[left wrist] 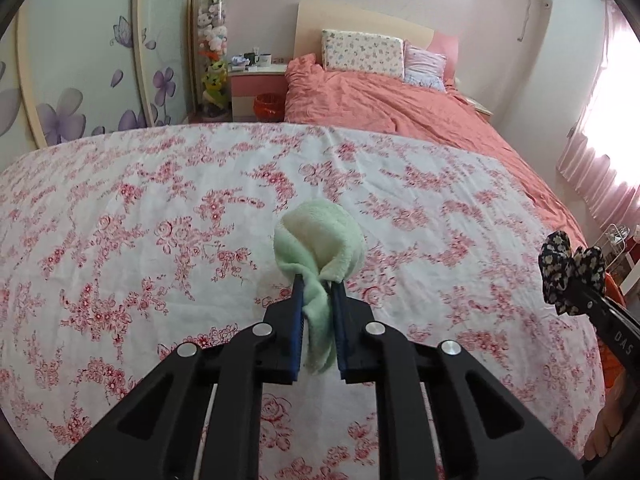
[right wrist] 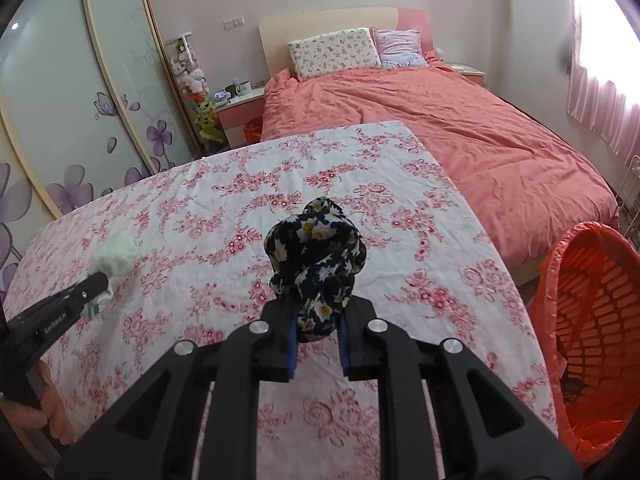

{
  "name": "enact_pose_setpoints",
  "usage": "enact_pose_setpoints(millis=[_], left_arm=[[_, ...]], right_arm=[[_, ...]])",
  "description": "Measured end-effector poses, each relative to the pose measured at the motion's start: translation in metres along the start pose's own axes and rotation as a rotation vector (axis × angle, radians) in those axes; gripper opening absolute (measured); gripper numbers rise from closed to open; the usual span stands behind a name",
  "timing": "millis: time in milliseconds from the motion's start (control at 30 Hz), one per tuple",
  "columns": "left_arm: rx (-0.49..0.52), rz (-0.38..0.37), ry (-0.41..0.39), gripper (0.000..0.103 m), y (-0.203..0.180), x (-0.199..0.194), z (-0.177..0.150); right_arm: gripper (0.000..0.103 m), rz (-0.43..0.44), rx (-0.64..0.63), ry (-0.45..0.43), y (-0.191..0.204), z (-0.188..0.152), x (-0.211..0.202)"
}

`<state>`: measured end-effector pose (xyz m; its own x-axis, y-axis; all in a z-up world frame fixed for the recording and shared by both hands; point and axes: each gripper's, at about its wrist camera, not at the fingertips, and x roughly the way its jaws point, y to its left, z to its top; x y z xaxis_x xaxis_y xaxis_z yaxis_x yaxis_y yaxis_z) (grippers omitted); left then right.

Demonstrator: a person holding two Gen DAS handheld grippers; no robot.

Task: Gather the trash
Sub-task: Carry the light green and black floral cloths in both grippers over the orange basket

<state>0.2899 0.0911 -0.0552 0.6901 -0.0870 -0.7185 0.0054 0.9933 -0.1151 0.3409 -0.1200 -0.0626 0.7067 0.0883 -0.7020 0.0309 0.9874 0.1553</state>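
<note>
Black hand-held gripper (left wrist: 316, 284), blue finger pads (left wrist: 297, 320), silver pivot screws (left wrist: 263, 329), white lettering, bare-skinned hand (right wrist: 44, 408)

Orange trash basket (right wrist: 592, 344): cut off at 3 o'clock edge; dark item inside unidentifiable. Nightstand (left wrist: 256, 72) items too small to identify. Window (right wrist: 600, 12) overexposed.

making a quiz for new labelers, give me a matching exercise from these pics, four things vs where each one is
Things:
1. green towel
2. dark floral cloth
3. orange basket
4. patterned pillow

Places:
A. at the head of the bed
B. pinched in the left hand-held gripper
C. on the floor to the right of the floral-sheet surface
D. pinched in the right hand-held gripper

Pairs: 1-B, 2-D, 3-C, 4-A
</note>
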Motion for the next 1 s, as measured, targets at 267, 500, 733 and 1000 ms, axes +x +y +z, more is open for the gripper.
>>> enact_pose_setpoints(millis=[267,500,733,1000], left_arm=[[0.031,0.001,-0.035,0.013,-0.019,-0.024,0.005],[0.072,-0.012,-0.078,0.013,-0.044,-0.055,0.011],[0.128,-0.077,-0.122,0.013,-0.081,-0.089,0.014],[0.197,-0.17,-0.148,0.013,-0.131,-0.112,0.008]], right_arm=[[0.016,-0.002,-0.011,-0.041,-0.005,-0.001,-0.029],[0.016,-0.004,-0.01,-0.097,-0.014,0.0,-0.067],[0.016,-0.001,0.006,-0.157,-0.035,-0.003,-0.112],[0.016,-0.014,0.04,-0.221,-0.065,-0.01,-0.156]])
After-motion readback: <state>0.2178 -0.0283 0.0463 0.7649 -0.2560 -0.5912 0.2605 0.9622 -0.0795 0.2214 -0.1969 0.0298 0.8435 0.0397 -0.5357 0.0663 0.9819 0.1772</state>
